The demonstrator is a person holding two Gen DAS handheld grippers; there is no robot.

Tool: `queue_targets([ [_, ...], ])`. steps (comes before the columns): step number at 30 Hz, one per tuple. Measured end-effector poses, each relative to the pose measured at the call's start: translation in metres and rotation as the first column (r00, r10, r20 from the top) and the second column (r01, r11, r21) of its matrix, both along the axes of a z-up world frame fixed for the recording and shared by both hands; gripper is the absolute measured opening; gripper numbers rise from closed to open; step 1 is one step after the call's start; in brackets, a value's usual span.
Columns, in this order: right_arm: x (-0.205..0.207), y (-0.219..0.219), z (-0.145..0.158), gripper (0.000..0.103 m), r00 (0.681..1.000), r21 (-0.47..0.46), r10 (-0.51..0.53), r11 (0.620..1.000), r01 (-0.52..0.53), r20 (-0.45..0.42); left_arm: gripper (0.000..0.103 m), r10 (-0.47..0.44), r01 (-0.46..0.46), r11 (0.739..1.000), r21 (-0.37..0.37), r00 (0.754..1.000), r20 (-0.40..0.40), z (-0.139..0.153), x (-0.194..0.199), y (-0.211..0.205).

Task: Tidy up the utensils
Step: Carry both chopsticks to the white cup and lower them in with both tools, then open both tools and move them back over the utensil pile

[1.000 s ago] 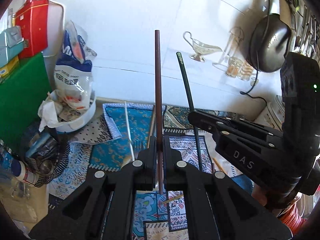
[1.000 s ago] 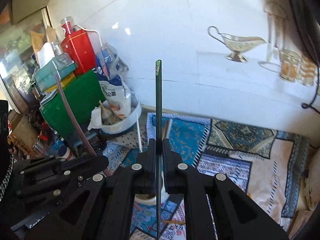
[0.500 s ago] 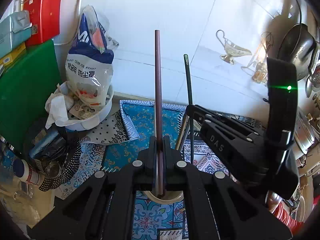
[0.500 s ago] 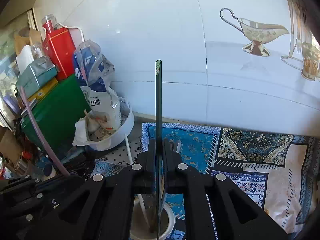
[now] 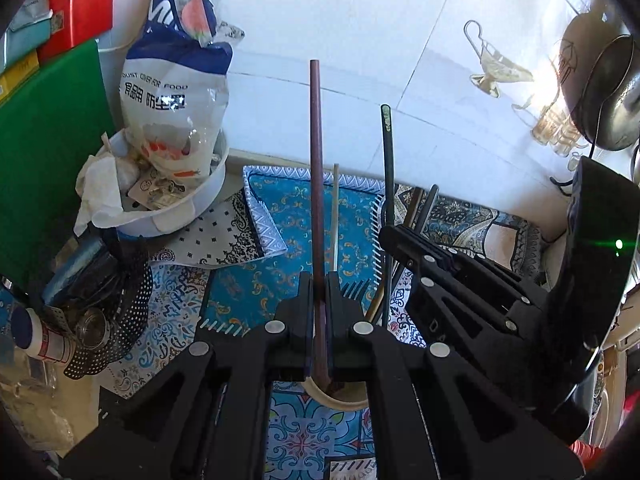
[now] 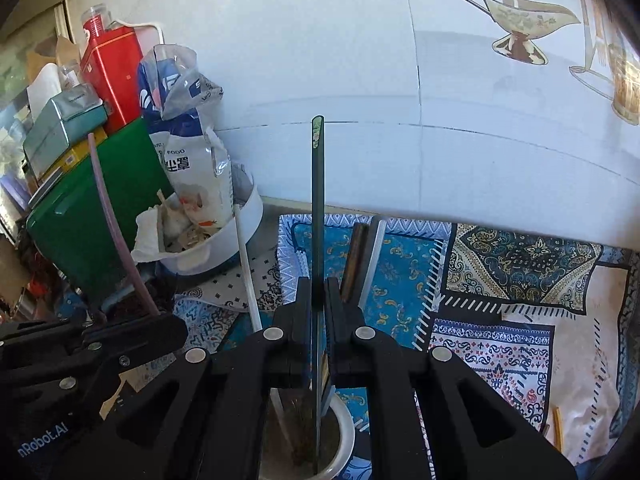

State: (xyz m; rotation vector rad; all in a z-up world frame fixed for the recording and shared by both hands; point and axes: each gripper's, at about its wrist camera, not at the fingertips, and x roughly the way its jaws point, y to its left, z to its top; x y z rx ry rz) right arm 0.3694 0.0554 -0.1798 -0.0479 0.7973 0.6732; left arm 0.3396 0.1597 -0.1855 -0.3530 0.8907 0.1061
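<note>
My left gripper is shut on a brown chopstick held upright, its lower end inside a white cup below the jaws. My right gripper is shut on a dark green chopstick, also upright, its lower end in the same cup. The cup holds several other sticks, among them a white one and a dark brown one. The right gripper shows to the right in the left wrist view, the left gripper at the lower left in the right wrist view.
A patterned blue cloth covers the counter. A white bowl with a bag stands at the back left by a green board. A black perforated basket lies left. A white tiled wall is behind.
Both grippers have moved down and forward toward the cup, and both chopstick tips now reach into it. The grips have not changed.
</note>
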Motion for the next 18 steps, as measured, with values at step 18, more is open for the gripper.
queue_targets([
  [18, -0.033, -0.02, 0.0, 0.009, 0.993, -0.125, 0.078, 0.988, -0.088, -0.084, 0.003, -0.069, 0.069, 0.998, -0.01, 0.996, -0.059, -0.014, -0.008, -0.019],
])
